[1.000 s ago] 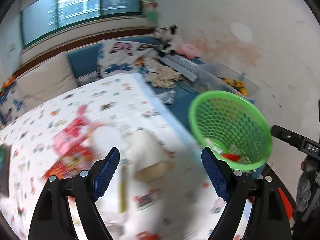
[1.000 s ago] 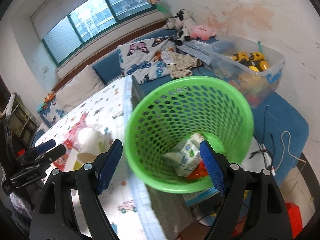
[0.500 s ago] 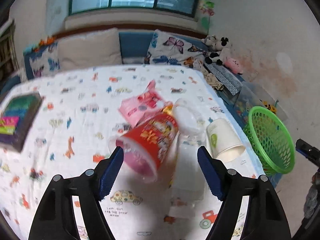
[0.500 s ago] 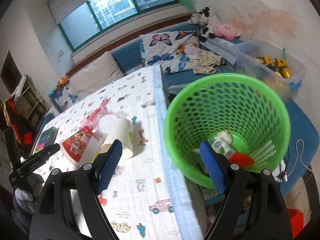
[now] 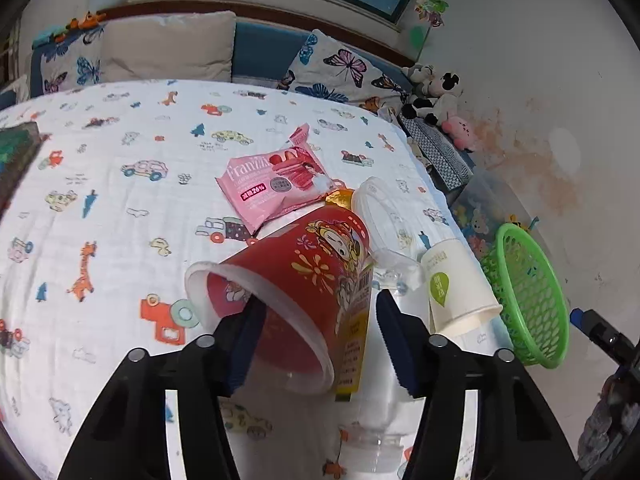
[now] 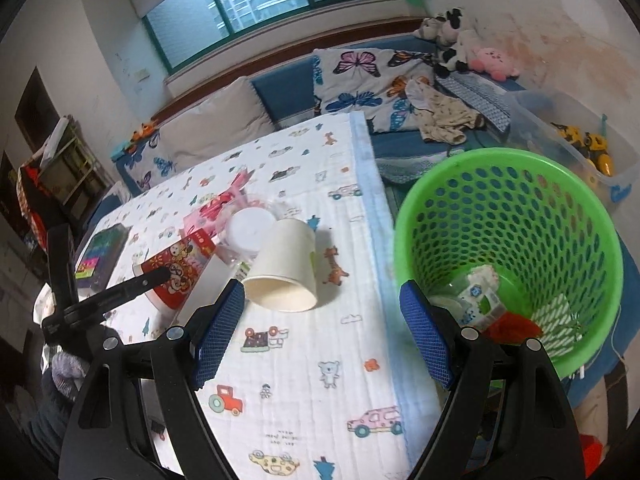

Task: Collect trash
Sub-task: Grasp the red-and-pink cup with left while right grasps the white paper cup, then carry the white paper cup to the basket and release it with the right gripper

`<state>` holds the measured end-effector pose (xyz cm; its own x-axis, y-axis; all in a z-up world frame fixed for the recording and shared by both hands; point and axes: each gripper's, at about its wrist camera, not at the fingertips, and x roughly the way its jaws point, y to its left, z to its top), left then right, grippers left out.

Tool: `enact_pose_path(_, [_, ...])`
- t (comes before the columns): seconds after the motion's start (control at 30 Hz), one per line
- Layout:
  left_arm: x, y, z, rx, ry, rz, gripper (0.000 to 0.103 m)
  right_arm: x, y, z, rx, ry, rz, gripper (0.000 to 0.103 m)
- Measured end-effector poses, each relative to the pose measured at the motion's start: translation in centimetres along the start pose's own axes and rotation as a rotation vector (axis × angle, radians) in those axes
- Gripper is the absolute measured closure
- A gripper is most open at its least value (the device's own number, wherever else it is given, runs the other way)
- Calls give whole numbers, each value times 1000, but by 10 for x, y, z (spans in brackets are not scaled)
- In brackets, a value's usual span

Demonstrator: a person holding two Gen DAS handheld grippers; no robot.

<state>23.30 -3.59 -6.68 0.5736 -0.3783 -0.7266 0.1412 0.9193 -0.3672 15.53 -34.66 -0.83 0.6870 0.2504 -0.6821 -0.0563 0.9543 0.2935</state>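
Note:
A red noodle cup lies on its side on the printed cloth, mouth toward me. My left gripper is open, its left finger inside the cup's mouth and its right finger outside the cup wall. A pink snack wrapper, a clear plastic lid and a white paper cup lie around it. My right gripper is open and empty above the table's right edge, near the paper cup. The green basket holds several pieces of trash.
A yellow-labelled packet lies under the red cup. A dark book sits at the table's left. A sofa with cushions stands behind the table, plush toys and a clear toy box to the right.
My left gripper has swung from the basket to the table, moved onto the red cup and narrowed around its rim. My right gripper has pulled back from the basket toward the table edge.

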Motion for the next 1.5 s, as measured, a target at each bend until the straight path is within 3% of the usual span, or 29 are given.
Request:
enact_pose_path(0.13, [8, 3, 4, -17, 13, -21, 55, 15, 6, 6, -10, 26, 5, 23])
enact_pose_path(0.4, [13, 5, 7, -22, 13, -64, 79, 46, 7, 25, 24, 73, 38, 23])
enact_pose_path(0.7, [5, 9, 9, -15, 3, -98, 95, 90, 10, 40, 62, 162, 66, 23])
enact_pose_path(0.93, [-10, 13, 11, 3, -20, -112, 97, 124, 12, 46, 74, 229, 75, 26])
enact_pose_path(1.3, [-40, 9, 13, 48, -68, -132, 97, 159, 17, 44, 86, 306, 85, 40])
enact_pose_path(1.33, [-43, 9, 14, 51, -74, -131, 97, 159, 18, 43, 85, 307, 83, 44])
enact_pose_path(1.5, [-52, 7, 16, 57, -89, -139, 97, 152, 18, 43, 81, 283, 80, 44])
